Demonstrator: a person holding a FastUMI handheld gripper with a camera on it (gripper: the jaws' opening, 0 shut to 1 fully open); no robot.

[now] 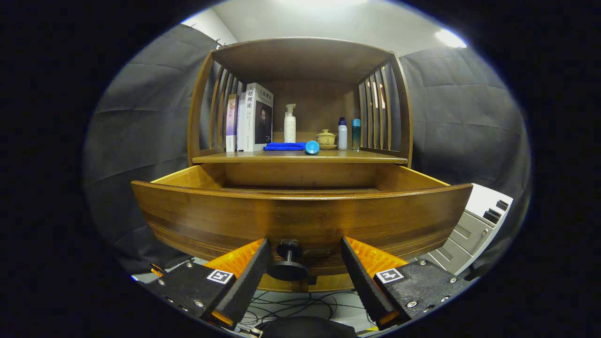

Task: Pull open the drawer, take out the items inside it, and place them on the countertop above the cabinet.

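I am holding my gripper (305,263) spread wide at the pulled-out drawer (300,218), its fingers flanking the knob (288,264) without touching it. The drawer's inside is lying ahead and above, hidden behind the front panel; the countertop (300,157) beyond is already crowded.

Tangled cables (291,305) lie on the floor below. A grey-white cabinet (474,230) stands off to one side, against dark cloth.
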